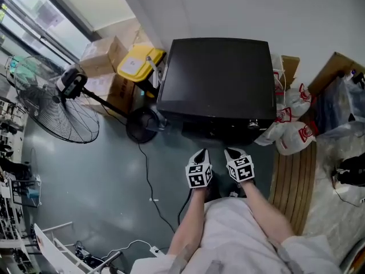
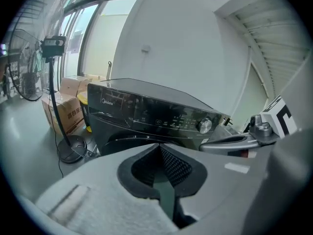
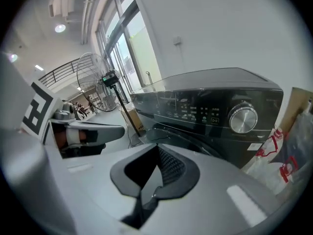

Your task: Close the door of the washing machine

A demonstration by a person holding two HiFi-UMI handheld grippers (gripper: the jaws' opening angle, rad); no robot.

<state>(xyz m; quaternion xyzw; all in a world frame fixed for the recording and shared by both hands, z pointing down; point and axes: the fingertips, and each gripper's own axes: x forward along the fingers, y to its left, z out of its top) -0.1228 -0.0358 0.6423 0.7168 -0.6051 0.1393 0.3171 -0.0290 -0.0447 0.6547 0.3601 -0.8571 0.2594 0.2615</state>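
The black washing machine stands against the white wall, seen from above in the head view. Its control panel with a silver dial faces me. Below the panel, the round door lies flush with the front, as far as the views show. My left gripper and right gripper hang side by side just in front of the machine, apart from it. Both are shut with nothing between the jaws. Each gripper shows at the edge of the other's view: the right, the left.
A standing fan has its round base at the machine's left corner, with a cable across the floor. Cardboard boxes and a yellow bin sit left of the machine. White bags and a wooden board lie at the right.
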